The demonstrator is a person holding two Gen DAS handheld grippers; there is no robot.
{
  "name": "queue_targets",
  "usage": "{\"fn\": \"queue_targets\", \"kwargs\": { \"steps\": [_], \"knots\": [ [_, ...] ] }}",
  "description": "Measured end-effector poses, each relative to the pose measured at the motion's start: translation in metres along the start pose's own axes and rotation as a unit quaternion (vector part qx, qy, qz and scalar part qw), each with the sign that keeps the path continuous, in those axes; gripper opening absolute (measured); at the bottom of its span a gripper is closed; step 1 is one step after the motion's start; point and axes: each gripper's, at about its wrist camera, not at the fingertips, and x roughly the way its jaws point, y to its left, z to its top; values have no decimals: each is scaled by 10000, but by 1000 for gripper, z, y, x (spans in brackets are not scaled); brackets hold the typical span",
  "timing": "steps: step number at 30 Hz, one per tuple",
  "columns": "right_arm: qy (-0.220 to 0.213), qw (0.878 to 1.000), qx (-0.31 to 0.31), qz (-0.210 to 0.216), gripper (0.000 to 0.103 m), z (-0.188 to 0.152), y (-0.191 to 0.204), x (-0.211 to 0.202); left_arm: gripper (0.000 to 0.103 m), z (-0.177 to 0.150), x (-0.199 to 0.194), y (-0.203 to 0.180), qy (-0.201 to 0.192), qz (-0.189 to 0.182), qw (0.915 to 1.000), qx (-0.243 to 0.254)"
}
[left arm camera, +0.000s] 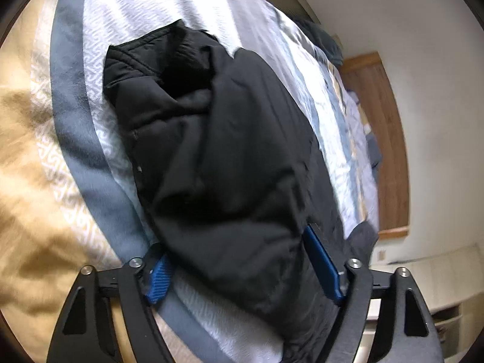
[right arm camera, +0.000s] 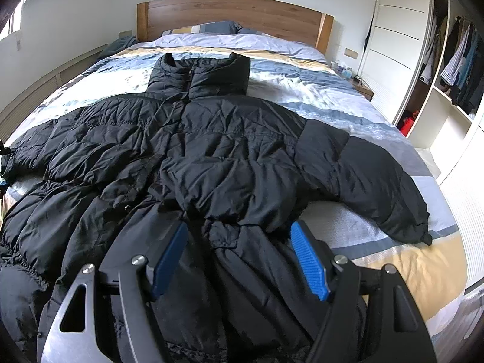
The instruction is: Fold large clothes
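left wrist: left tool [left arm camera: 239, 260] spread wide astride black sleeve [left arm camera: 217, 139], not clenched; sleeve runs lengthwise straight ahead on striped bedspread [left arm camera: 99, 157] | right wrist: right tool [right arm camera: 239, 257] released over hem of black puffer jacket [right arm camera: 193, 151], collar toward headboard [right arm camera: 233, 12] | no legible labels

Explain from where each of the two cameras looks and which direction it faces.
Left wrist: sits on the left gripper, close above a sleeve of the black jacket, looking along it across the bed; both blue pads show, spread wide around the fabric.
Right wrist: sits on the right gripper at the jacket's hem, facing the wooden headboard and wardrobe; both pads show, open.
Shared: the same black jacket and striped bedding.
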Motion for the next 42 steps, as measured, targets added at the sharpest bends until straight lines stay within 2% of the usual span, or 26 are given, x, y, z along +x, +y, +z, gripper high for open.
{"fn": "queue_targets", "kwargs": {
  "steps": [2, 7, 10, 14, 19, 26, 31, 34, 36, 38, 42],
  "knots": [
    [-4, 10000, 5, -26, 70, 0, -2, -1, 63, 5, 1, 2, 4, -135, 9998, -176],
    [-43, 10000, 15, -48, 70, -2, -6, -7, 29, 7, -6, 0, 33, -472, 9986, -251],
    [-63, 10000, 43, -42, 70, -2, -8, -12, 19, 5, -14, -6, -20, -527, 9985, -129],
    [-151, 9998, 93, -24, 70, -3, -12, -24, 14, -1, -21, -25, -75, -485, 9987, 141],
    [-285, 9995, 165, 2, 70, -4, -17, -42, 11, -3, -32, -53, -68, -620, 9972, 402],
    [-556, 9977, 396, 39, 70, -12, -35, -75, 9, -31, -50, -117, 19, -808, 9889, 1250],
    [-665, 9961, 572, 27, 70, -22, -52, -94, 9, -77, -58, -170, 213, -925, 9742, 2047],
    [-725, 9953, 647, -16, 70, -29, -63, -104, 9, -114, -57, -197, 399, -926, 9595, 2631],
    [-755, 9946, 707, -38, 70, -33, -71, -110, 9, -146, -50, -216, 578, -860, 9453, 3094],
    [-770, 9940, 777, -62, 70, -37, -77, -113, 9, -169, -45, -225, 725, -803, 9338, 3411],
    [-785, 9928, 900, -82, 70, -43, -88, -119, 9, -219, -25, -236, 1061, -599, 9056, 4062]
  ]
}}
